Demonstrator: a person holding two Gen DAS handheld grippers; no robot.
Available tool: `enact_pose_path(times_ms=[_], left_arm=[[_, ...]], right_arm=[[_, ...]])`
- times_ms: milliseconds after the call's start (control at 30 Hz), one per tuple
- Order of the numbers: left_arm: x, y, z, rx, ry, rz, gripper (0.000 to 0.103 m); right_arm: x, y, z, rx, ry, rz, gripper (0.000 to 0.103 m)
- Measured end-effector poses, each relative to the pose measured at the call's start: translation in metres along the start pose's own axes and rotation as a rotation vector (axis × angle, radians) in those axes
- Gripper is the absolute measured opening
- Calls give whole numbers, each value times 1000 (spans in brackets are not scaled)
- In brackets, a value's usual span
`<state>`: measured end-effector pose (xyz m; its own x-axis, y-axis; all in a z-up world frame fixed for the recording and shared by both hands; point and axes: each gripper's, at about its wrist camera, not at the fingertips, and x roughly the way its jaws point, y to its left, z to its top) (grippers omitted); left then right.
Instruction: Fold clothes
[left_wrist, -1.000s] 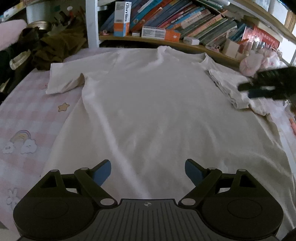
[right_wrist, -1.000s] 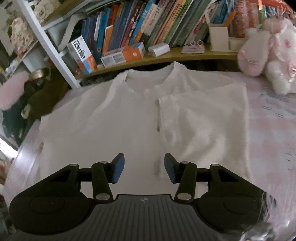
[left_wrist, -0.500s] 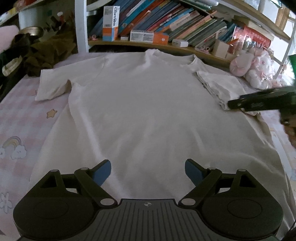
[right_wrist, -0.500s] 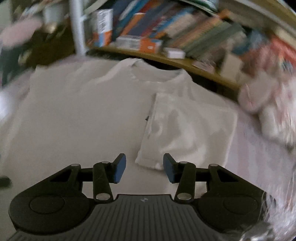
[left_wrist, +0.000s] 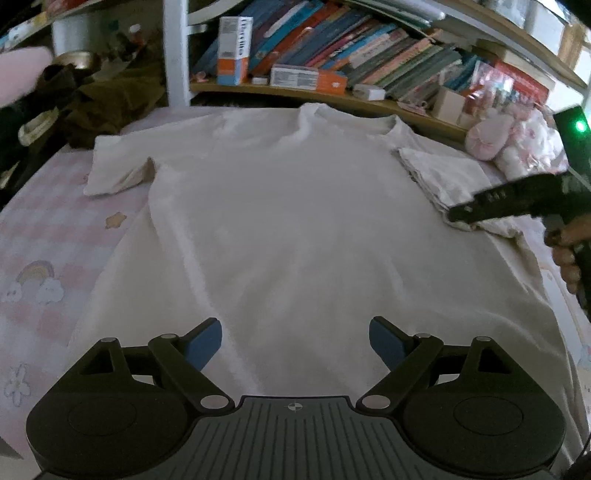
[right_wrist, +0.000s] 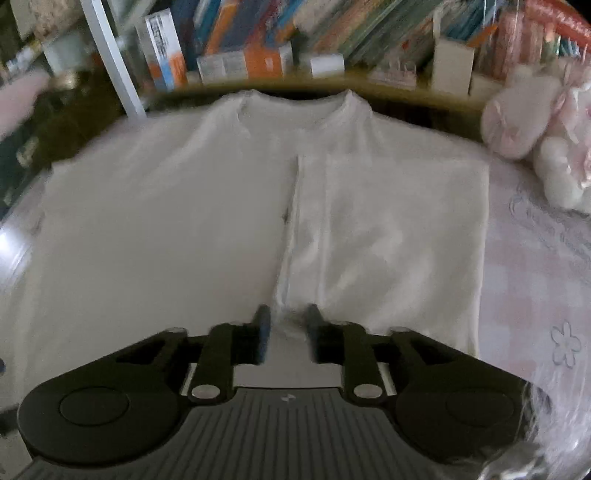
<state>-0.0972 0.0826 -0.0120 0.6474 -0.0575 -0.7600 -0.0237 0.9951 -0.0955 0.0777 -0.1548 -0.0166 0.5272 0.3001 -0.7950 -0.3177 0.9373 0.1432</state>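
Right gripper (right_wrist: 286, 326) closing round soft folded sleeve (right_wrist: 384, 240) corner (white knit).

- The right hand-held gripper (right_wrist: 286, 325) is coming down onto the near corner of the folded sleeve (right_wrist: 388, 240), which lay well ahead of it a second ago.
- Its jaws are closing, with a bunched bit of sleeve cloth now between the pads.
- In the left view, the right hand-held gripper is reaching further in over the shirt (left_wrist: 295, 229), its tip at the sleeve's edge.
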Motion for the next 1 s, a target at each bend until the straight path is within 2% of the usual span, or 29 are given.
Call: enact_pose_path(times_ms=[33,133,267,667,733,867,1000], left_arm=[[0,-3,0,14,-3,-2,89],[-1,-12,2,49,-12,-11,89],[-1,-20,4,64,-25,-22,89],[-2,-45,10,87,-43,-63,89],[-3,-50,12,93,-45,-60,89],[-3,-60,13,93,-47,-59,89],[-2,-68,13,81,-34,-53,89]], right_arm=[[-1,1,1,1,8,0,43],[-10,1,0,27,3,20,44],[-36,2,-13,62,-15,38,53],[-97,-13,-74,208,-87,-138,80],[-105,-10,-81,208,-97,-166,81],[-111,-6,-89,171,-104,-172,87],[-111,-10,-93,134,-89,-165,88]])
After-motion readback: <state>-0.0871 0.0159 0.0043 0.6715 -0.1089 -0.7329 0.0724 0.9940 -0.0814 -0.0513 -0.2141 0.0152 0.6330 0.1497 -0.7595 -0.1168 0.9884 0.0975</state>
